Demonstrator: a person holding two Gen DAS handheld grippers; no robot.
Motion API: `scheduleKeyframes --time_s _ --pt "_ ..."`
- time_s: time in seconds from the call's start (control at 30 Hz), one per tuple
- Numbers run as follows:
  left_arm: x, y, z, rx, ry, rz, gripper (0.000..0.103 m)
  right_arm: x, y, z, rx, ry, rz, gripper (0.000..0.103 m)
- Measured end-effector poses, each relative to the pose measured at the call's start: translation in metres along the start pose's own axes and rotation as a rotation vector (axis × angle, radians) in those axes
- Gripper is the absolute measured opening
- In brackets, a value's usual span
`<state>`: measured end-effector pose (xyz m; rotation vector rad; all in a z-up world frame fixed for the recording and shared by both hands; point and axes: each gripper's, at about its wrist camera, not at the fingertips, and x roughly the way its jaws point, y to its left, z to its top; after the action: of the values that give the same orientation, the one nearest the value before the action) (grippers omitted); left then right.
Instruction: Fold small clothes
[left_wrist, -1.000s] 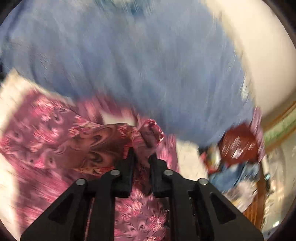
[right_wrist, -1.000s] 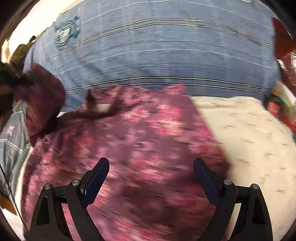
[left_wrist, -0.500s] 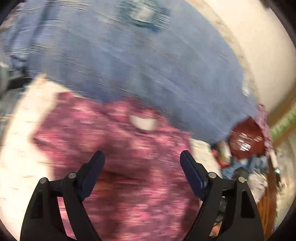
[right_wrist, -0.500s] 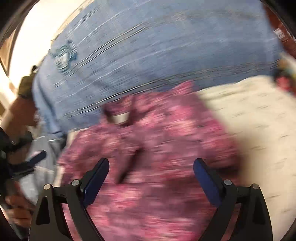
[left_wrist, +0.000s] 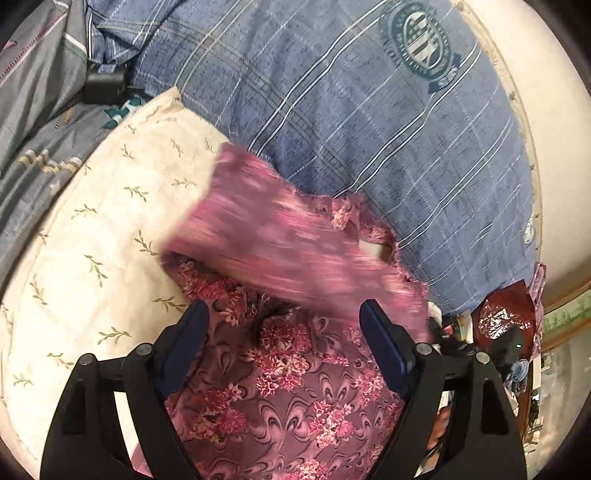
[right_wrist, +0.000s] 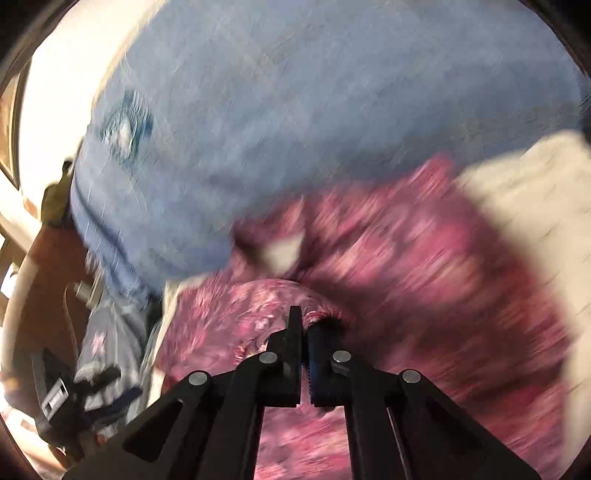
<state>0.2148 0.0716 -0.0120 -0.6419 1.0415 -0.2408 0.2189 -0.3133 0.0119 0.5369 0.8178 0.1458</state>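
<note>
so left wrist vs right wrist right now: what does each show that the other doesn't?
Left wrist only: the left hand-held gripper, jaws open over the sharply seen pink floral garment, nothing between them; the leaf print on the cream pillow; a dark red foil packet at right.

Right wrist only: the right hand-held gripper, just closed, pinching a bunched fold of the garment; a brown wooden frame at left. It is heavily blurred.

Both: the garment, the cream pillow and the blue striped cloth with its crest badge.
</note>
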Motion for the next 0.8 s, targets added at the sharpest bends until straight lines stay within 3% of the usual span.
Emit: scheduleKeyframes --time_s 0.1,0.2,0.27,0.3,0.33,0.37,0.4,0.43,0.47,0.5,0.6,0.67,0.7,0.73,0.8 --pt "0.019 0.003 -0.002 -0.044 0.035 -0.017 0.084 -0.007 -0.052 0.012 0.078 -0.014 -0.12 0.002" --pt "0.044 -0.005 -0.003 -0.056 0.096 -0.007 0.084 0.002 -0.076 0.008 0.095 0.036 -0.135 0.003" --pt "0.055 -0.012 -0.004 -0.035 0.099 0.044 0.084 0.001 -0.081 0.005 0.122 0.026 -0.112 0.013" --pt "0.058 -0.014 -0.004 -0.03 0.099 0.063 0.084 -0.001 -0.083 0.002 0.146 0.023 -0.084 0.026" --pt "0.063 -0.014 -0.003 -0.029 0.101 0.073 0.083 0.0 -0.084 0.001 0.174 0.031 -0.043 0.047" --pt "0.068 -0.012 -0.003 -0.036 0.108 0.087 0.082 0.001 -0.086 -0.002 0.191 0.035 -0.013 0.058" --pt "0.074 -0.009 -0.004 -0.052 0.125 0.101 0.082 0.003 -0.085 -0.005 0.198 0.037 0.003 0.063" --pt "0.075 -0.008 -0.004 -0.058 0.129 0.106 0.08 0.008 -0.082 -0.009 0.174 0.058 -0.012 0.042" --pt "0.073 -0.009 -0.004 -0.051 0.119 0.114 0.078 0.011 -0.077 -0.007 0.128 0.08 -0.021 0.014" --pt "0.07 -0.012 -0.005 -0.037 0.109 0.122 0.078 0.014 -0.068 -0.003 0.07 0.096 -0.018 0.004" --pt "0.074 -0.011 -0.007 0.0 0.118 0.209 0.071 -0.001 -0.058 0.001 -0.02 0.011 -0.123 0.004" --pt "0.075 -0.014 -0.009 0.039 0.12 0.236 0.07 0.017 -0.068 -0.001 -0.031 0.113 -0.205 0.006" --pt "0.074 -0.02 -0.011 0.07 0.145 0.259 0.068 0.021 -0.072 -0.003 -0.039 0.148 -0.201 0.006" --pt "0.07 -0.023 -0.013 0.078 0.167 0.254 0.066 0.013 -0.071 -0.002 -0.043 0.135 -0.194 0.013" --pt "0.046 -0.026 -0.023 0.097 0.182 0.204 0.066 -0.014 -0.069 -0.002 -0.014 0.13 -0.176 0.019"
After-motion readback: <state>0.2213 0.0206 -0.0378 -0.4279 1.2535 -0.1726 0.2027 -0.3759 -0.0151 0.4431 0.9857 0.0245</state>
